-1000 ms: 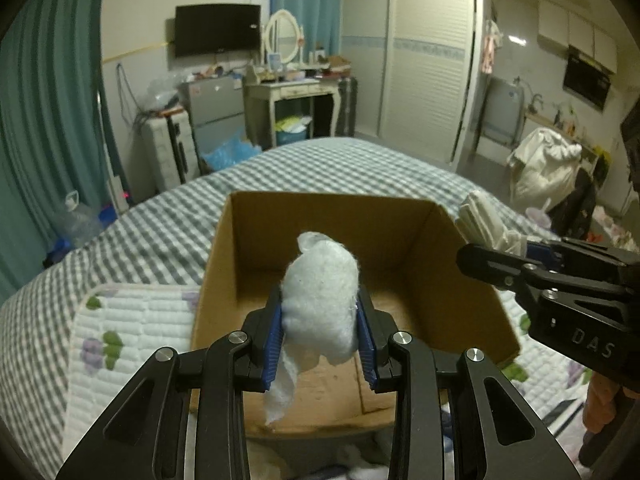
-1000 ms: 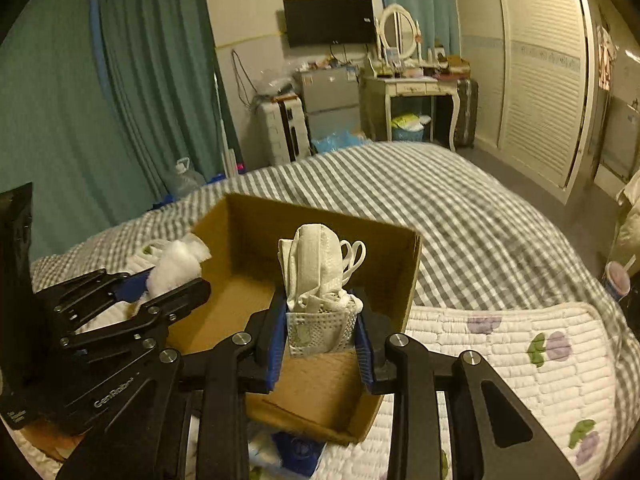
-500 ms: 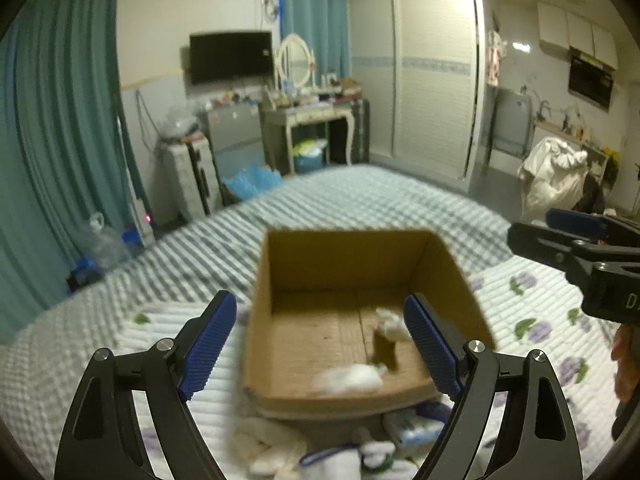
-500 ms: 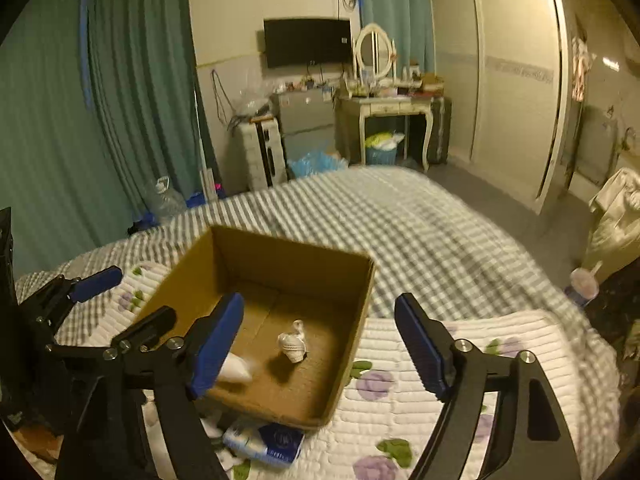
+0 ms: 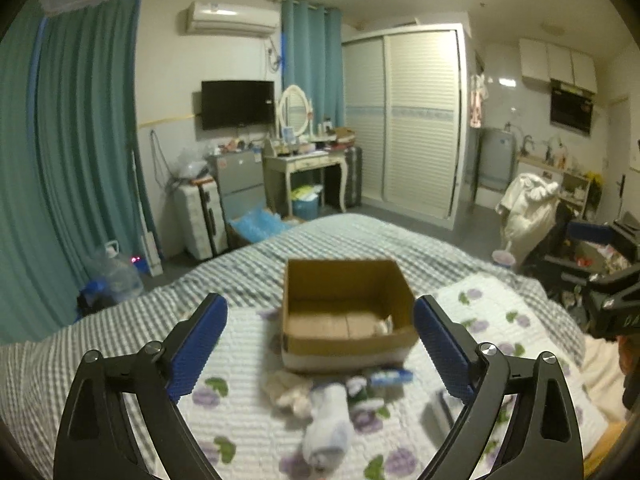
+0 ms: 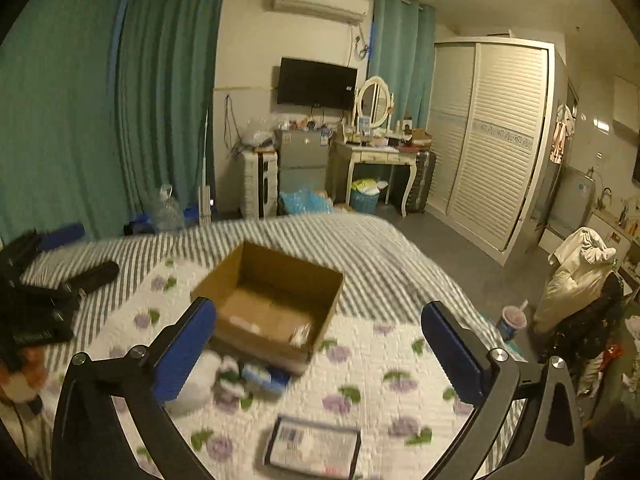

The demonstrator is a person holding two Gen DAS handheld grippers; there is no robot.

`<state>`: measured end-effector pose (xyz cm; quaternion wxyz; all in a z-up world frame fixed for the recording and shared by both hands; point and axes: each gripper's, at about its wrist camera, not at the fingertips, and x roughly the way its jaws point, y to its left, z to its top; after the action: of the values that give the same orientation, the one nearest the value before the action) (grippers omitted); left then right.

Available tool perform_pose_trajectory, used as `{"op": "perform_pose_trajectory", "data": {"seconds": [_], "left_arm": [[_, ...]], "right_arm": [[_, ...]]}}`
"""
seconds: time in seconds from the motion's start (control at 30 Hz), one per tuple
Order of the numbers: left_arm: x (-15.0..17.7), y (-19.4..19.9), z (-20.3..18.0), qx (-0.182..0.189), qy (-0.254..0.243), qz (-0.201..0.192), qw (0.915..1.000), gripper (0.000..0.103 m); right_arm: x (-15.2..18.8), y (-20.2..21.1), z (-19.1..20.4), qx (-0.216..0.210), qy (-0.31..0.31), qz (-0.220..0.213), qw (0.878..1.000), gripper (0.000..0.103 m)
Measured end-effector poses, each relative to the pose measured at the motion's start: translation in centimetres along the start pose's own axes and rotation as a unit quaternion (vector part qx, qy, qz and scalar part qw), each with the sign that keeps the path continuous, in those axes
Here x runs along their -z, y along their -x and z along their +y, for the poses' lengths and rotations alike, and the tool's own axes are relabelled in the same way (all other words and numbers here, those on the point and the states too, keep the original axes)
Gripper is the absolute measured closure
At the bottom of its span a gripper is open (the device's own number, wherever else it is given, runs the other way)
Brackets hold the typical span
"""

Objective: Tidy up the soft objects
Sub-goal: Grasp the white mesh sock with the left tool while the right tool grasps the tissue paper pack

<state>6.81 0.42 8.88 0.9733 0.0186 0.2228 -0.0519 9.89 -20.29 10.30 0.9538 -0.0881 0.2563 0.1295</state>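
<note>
An open cardboard box sits on the flowered quilt in the middle of the bed, with white soft pieces lying inside it. My left gripper is wide open and empty, held back above the quilt in front of the box. My right gripper is also wide open and empty, back from the box's right corner. Several soft items lie in front of the box: a white roll, a beige wad and a blue-white packet.
A flat clear pouch lies on the quilt near my right gripper. The right gripper shows at the right edge of the left wrist view; the left one at the left edge of the right wrist view. Bed edge and floor lie beyond.
Both grippers opened and dropped the white wad and the face masks into the box. Both then pulled back and up, away from the box.
</note>
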Motion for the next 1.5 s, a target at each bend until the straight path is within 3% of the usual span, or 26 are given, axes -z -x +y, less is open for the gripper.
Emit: {"op": "perform_pose_trajectory", "data": {"seconds": [0.17,0.33,0.5,0.7,1.03,1.1,1.17,1.33,1.5], "left_arm": [[4.8,-0.9,-0.6,-0.016,-0.032,0.029,0.9989,0.007],[9.8,-4.0,-0.5,-0.009,0.010,0.073,0.9972,0.007],[14.1,-8.0,-1.0,-0.003,0.032,0.122,0.9921,0.008],[17.1,-10.6,-0.8,0.008,0.038,0.147,0.9883,0.008],[19.0,-13.5,-1.1,-0.006,0.026,0.174,0.9845,0.009],[19.2,-13.7,-1.2,-0.008,0.021,0.173,0.9847,0.011],[19.2,-13.8,-1.2,-0.002,0.018,0.174,0.9846,0.023],[19.4,-13.9,-0.9,0.023,0.031,0.181,0.9828,0.045],[19.3,-12.9,-0.5,0.025,0.043,0.176,0.9832,0.053]], "right_arm": [[5.8,-1.3,2.0,0.018,0.028,0.026,0.999,0.000],[11.8,-5.6,4.7,0.036,0.074,0.072,0.994,0.000],[16.9,-10.0,5.4,0.031,0.073,0.125,0.989,0.000],[20.5,-13.8,4.6,0.034,0.054,0.180,0.982,0.000],[21.7,-15.9,3.8,0.073,0.050,0.177,0.980,0.000],[21.7,-15.7,3.7,0.079,0.048,0.172,0.981,0.006],[21.6,-15.4,3.5,0.086,0.045,0.166,0.981,0.016],[21.1,-14.6,2.2,0.075,0.011,0.150,0.986,0.028],[20.8,-12.8,2.5,0.056,0.020,0.113,0.992,0.052]]}}
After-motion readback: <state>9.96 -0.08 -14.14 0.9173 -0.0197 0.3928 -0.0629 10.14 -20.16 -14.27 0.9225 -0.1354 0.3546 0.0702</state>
